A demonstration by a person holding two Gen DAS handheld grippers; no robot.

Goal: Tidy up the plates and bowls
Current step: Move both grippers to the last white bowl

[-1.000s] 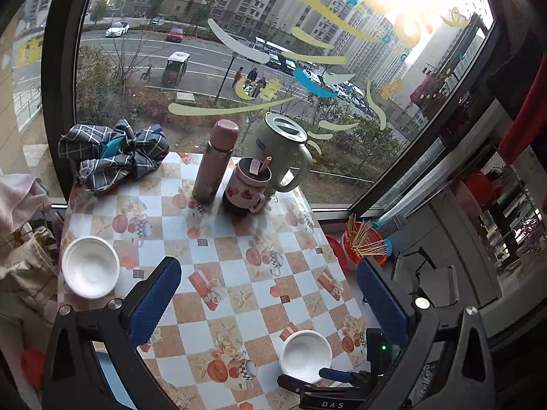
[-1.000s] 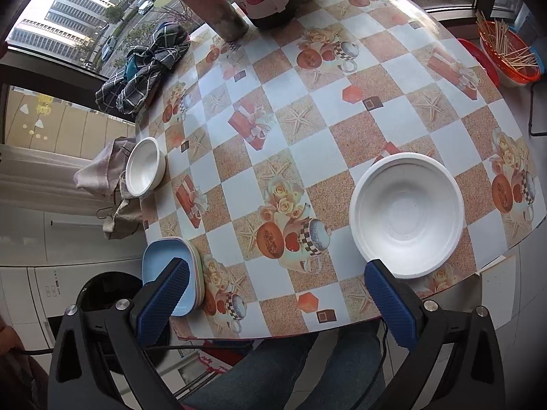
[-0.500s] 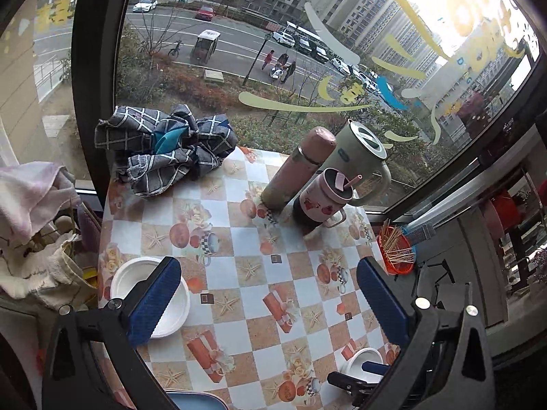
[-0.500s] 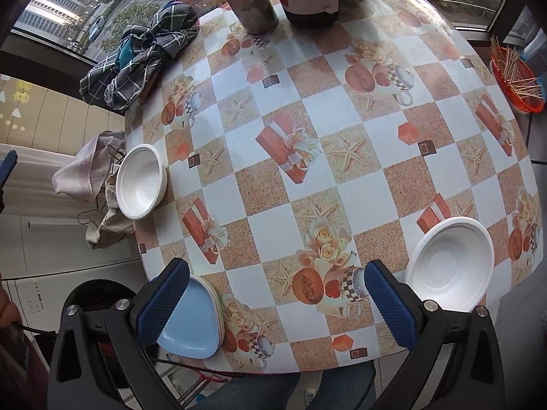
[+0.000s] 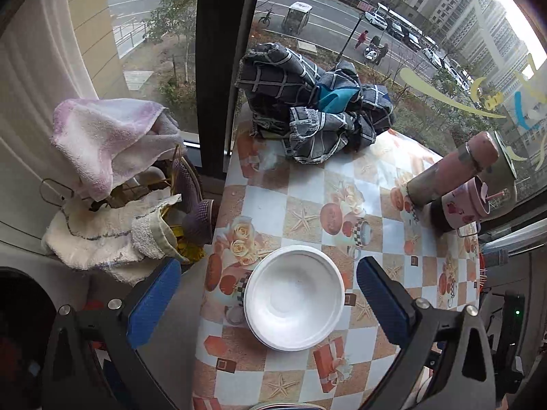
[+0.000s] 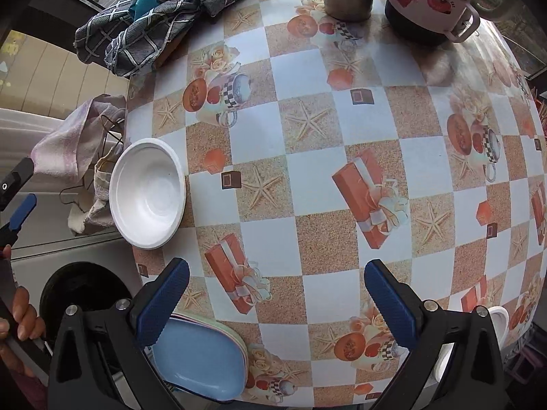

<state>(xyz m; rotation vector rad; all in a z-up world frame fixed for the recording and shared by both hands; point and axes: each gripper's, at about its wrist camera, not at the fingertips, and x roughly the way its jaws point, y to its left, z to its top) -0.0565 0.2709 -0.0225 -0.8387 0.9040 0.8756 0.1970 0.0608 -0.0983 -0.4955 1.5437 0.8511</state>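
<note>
Left wrist view: the left gripper hangs over the table's left edge with its blue pads spread wide and nothing between them, framing a white foam bowl that sits on the checked tablecloth close to that edge. In the right wrist view the same bowl lies at the table's left edge, partly overhanging it. Nearer the front-left corner sits a stack of plates, light blue on top. The right gripper hovers over the front of the table, its pads also spread and empty. At the front-right corner a second white bowl peeks out behind the right finger, mostly hidden.

As I judge it, the sorting has barely begun: the plates are already piled, but the two bowls sit at opposite ends of the table, neither nested nor held. The left bowl looks to be the next pick.
</note>
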